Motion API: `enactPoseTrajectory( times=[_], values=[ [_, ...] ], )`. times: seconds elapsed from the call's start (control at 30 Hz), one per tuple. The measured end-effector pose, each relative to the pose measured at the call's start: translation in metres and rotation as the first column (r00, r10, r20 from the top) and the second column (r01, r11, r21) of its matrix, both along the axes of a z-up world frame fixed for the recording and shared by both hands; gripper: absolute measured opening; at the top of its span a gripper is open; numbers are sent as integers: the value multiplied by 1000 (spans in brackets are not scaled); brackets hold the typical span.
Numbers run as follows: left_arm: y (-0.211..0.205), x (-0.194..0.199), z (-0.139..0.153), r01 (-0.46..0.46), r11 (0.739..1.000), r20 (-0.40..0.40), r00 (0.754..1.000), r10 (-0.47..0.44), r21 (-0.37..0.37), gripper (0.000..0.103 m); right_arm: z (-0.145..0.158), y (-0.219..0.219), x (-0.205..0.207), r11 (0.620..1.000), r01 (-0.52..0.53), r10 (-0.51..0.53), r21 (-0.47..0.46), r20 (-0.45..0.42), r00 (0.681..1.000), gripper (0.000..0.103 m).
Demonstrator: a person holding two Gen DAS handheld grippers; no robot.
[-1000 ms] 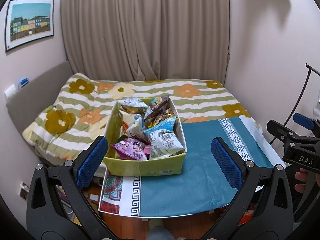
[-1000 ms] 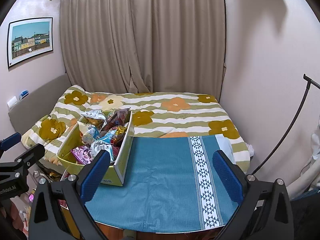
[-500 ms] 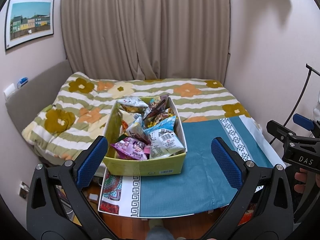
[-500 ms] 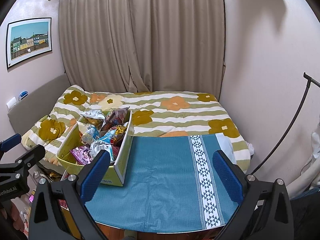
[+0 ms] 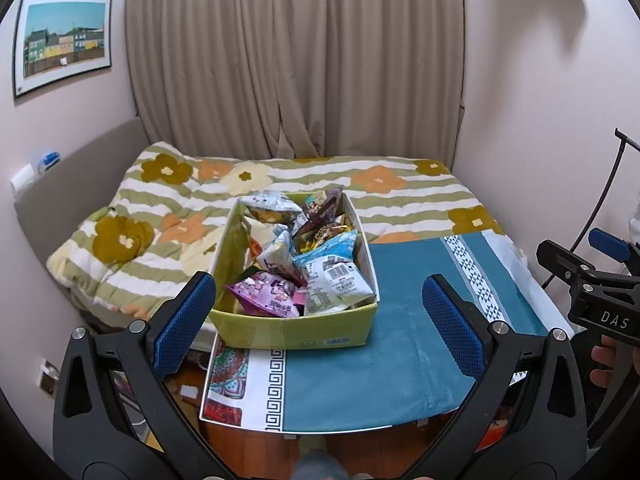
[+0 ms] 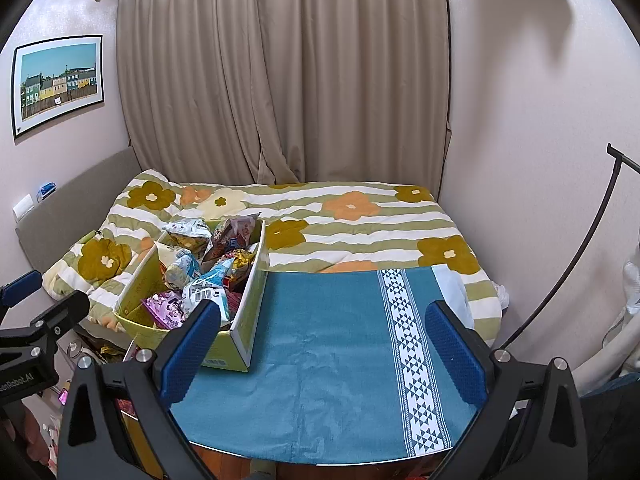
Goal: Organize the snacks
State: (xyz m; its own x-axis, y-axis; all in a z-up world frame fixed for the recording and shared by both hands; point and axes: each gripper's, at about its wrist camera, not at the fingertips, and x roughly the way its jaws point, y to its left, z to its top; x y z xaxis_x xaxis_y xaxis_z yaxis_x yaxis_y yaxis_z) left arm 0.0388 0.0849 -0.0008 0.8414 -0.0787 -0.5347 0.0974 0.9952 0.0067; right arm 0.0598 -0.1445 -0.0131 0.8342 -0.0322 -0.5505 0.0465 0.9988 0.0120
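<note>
Two spread hand-held grippers, left [image 5: 318, 316], right [image 6: 322, 340]; box [image 5: 294, 334] snacks [image 5: 308, 264] half-buried

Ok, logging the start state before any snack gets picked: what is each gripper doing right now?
Left gripper: open, holding nothing, short of the snack box.
Right gripper: open, holding nothing, over the teal cloth.

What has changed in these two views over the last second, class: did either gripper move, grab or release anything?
Nothing visibly changed. The left gripper and right gripper both hang open and empty above the teal cloth, as before. The yellow box of snack packets sits in the same spot at the cloth's left end, its packets undisturbed.
</note>
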Motion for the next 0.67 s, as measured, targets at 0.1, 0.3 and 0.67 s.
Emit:
enactPoseTrajectory(
  times=[0.1, 0.3, 0.67],
  values=[
    [0, -4, 2, -15, 1000, 11, 1000, 15, 7, 103, 0, -1, 0, 1000, 1, -1, -1, 2, 1000, 102],
    [-2, -11, 7, -38, 999, 24, 999, 38, 36, 103, 1, 2, -4, 1000, 1, -1, 6, 17, 1000, 102],
    [5, -24, 8, -35, 999, 32, 999, 35, 7, 103, 1, 8, -13, 1000, 1, -1, 12, 27, 1000, 102]
  ],
)
